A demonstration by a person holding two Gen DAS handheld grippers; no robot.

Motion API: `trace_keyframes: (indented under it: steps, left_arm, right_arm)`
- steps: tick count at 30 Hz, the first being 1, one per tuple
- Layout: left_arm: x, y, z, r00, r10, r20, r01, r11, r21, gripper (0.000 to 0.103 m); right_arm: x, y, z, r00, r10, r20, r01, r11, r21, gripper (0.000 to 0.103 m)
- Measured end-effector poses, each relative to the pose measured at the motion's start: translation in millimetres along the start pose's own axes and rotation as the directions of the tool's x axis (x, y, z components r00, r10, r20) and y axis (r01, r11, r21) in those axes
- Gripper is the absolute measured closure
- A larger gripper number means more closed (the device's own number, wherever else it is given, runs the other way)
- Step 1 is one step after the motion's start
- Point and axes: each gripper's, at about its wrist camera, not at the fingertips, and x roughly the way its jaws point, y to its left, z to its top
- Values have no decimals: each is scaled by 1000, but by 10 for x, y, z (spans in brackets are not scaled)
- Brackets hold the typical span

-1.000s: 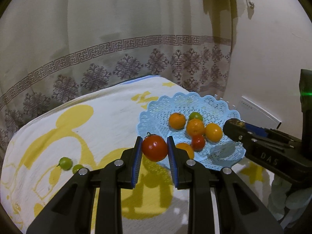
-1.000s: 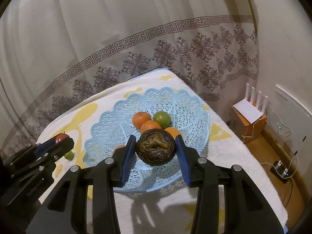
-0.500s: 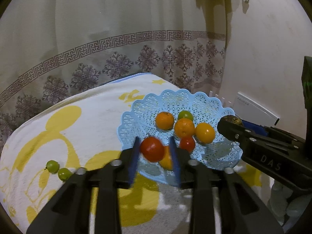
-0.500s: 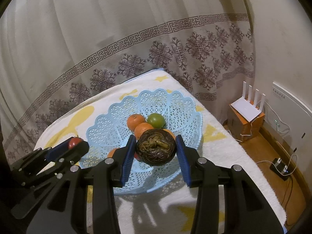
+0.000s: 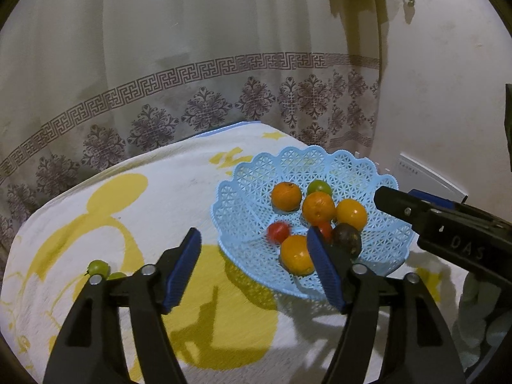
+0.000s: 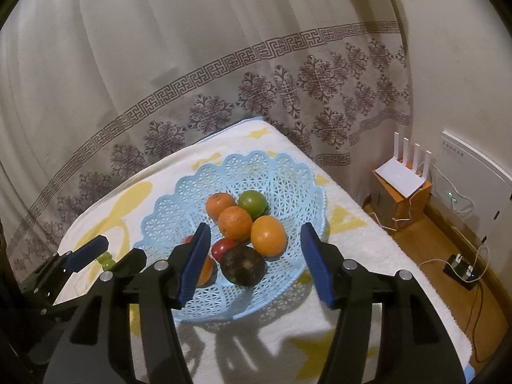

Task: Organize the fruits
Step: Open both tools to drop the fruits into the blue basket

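White towelling with big yellow shapes covers the counter [image 5: 153,198], and everything else I place against the pale blue lattice basket [image 6: 288,172] that sits on it, toward the curtain [image 6: 160,64].

My left claw [image 5: 252,268] hangs over the near left rim of the basket. Its jaws have just been opening, and they now stand apart with nothing between the blue pads. My right claw [image 6: 256,259] hangs over the near edge of the basket from the other side. Its jaws have also just been opening and stand wide apart, clear of the fruit below.

Inside the basket, three oranges [image 6: 235,222] cluster near the middle, with a fourth orange [image 5: 296,254] at the near rim. A dark brown round fruit [image 6: 243,265] lies in the near part of the basket, below the gap of my right claw and touching neither pad. A green fruit [image 6: 252,204] sits at the far side of the cluster. A red tomato [image 5: 277,232] lies on the left of the basket floor, and a second red one [image 6: 224,248] lies between the oranges and the brown fruit.

Well outside the basket, to its left on the towelling, two small green fruits [image 5: 99,267] lie side by side.
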Motion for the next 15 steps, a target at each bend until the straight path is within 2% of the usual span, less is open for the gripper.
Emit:
trace_keyframes:
  steps: [6,9,15]
  left_arm:
    - [-8,69,-26,1000,18,-10,-18,1000,-17,18]
    - [-10,101,-45,1000,21,-21,-21,999,-27,17]
    - [-7,163,-80,999,37,-37,-38,999,-34,14]
  right_arm:
    - [-10,1,-8,1000,-1,10,1,1000,11,35]
    - [-15,1,-11,1000,0,15,0,1000,18,27]
    - [-12,20,-37,1000,6,17,-7,1000,22,19]
